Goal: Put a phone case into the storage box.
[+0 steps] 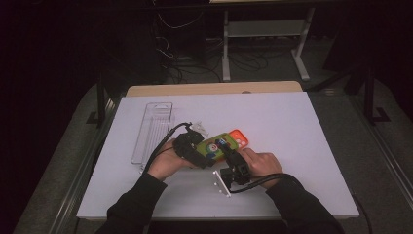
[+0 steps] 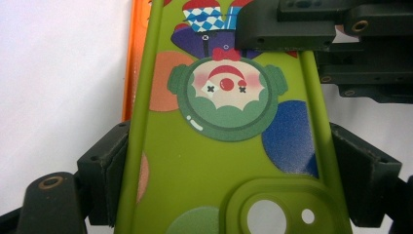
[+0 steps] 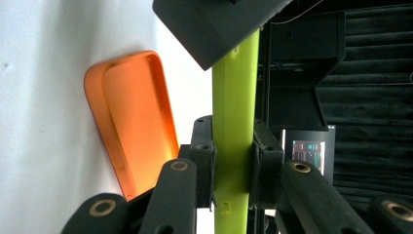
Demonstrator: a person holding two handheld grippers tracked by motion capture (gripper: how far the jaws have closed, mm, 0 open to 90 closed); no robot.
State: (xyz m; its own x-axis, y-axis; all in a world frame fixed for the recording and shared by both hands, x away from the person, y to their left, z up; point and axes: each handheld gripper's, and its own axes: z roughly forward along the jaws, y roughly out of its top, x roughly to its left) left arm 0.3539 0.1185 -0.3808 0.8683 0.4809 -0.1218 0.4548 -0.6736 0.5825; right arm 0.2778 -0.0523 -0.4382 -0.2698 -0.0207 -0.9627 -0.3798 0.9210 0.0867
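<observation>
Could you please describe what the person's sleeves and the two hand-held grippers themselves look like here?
The person wears dark long sleeves. The left hand-held gripper and right hand-held gripper are matte black, with blocky jaw pads and linkage arms pinned by brass-coloured rivets. A black cable trails from the right one, and another from the left. A pale grey three-cornered plate sits on the right gripper.

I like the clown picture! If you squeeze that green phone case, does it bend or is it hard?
Probably bendy: the green phone case looks like matte, soft-edged rubbery material. It is an empty shell with an open camera hole, so likely light. The left gripper and right gripper both pinch it, and that matte surface should resist slipping.
</observation>
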